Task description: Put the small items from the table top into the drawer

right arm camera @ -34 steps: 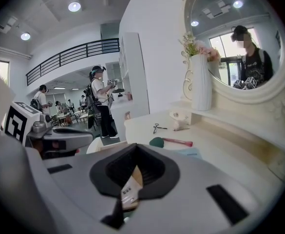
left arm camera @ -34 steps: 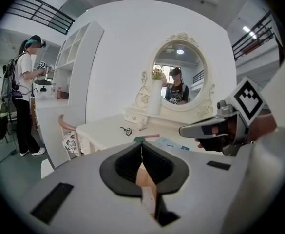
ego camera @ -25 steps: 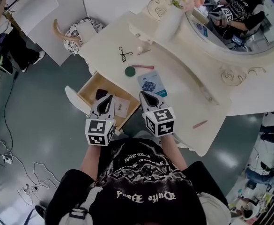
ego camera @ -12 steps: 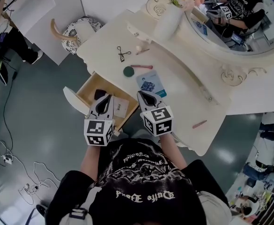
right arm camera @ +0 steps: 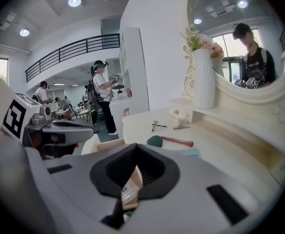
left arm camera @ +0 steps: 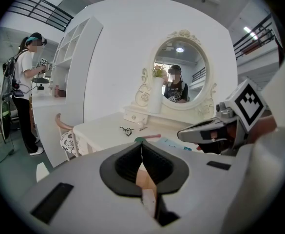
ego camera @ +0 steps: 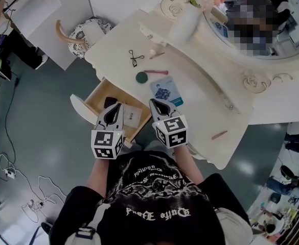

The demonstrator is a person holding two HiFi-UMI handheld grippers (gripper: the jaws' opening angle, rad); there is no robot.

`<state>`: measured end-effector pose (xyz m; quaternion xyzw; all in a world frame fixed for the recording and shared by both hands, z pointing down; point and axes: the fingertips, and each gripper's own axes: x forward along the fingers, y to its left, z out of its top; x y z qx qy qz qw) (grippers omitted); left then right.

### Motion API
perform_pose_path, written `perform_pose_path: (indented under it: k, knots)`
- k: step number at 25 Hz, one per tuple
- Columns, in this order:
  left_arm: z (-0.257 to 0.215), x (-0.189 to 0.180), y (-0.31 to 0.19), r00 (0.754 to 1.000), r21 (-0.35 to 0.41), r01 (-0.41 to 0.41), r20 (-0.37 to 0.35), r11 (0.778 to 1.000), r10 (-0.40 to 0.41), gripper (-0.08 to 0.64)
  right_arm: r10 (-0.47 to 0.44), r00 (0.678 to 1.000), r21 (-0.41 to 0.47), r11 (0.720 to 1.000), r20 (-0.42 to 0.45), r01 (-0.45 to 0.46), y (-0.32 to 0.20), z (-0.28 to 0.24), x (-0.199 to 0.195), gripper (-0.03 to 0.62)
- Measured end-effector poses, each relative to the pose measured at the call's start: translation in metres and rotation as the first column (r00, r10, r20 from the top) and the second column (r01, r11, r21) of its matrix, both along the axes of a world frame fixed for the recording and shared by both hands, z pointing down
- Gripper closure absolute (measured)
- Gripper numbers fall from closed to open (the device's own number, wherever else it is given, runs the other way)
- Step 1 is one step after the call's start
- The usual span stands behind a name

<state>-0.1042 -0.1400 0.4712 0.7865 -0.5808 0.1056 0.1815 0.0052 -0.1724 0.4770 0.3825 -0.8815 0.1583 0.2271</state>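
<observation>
At the left, plain grey floor is seen, with lots of open room beside the open wooden drawer. The drawer sticks out from under the front edge of the smooth white dressing table. A small black thing and a flat white paper card are lying in it. The grey left gripper is held over the drawer, tipped a little down. Its claw is pressed together with nothing in it. The grey right gripper is held just beside it, at the table's curved front edge, and its claw is also pressed together and empty. Further back on the table top, a black metal eyelash curler, a round dark green sponge and a thin pink stick are laid out. A flat blue packet is lying nearest the right claw. A second thin pink stick is lying near the table's right edge
</observation>
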Motion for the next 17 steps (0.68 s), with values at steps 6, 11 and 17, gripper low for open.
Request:
perform_pose_path:
  k: [6, 11, 17]
  knots:
    - [0.0010, 0.0001, 0.0016, 1.000, 0.000, -0.009, 0.000, 1.000, 0.009, 0.545, 0.006, 1.000, 0.011, 1.000, -0.007, -0.006, 0.0013, -0.0007, 0.0009, 0.583]
    - [0.0017, -0.0020, 0.0033, 1.000, -0.003, -0.013, 0.000, 1.000, 0.013, 0.545, 0.008, 1.000, 0.019, 1.000, -0.012, -0.008, 0.0026, -0.0025, -0.0005, 0.583]
    - [0.0029, -0.0005, 0.0048, 1.000, -0.004, -0.017, 0.002, 1.000, 0.017, 0.545, 0.008, 1.000, 0.021, 1.000, -0.020, -0.008, 0.0056, -0.0003, 0.0010, 0.583]
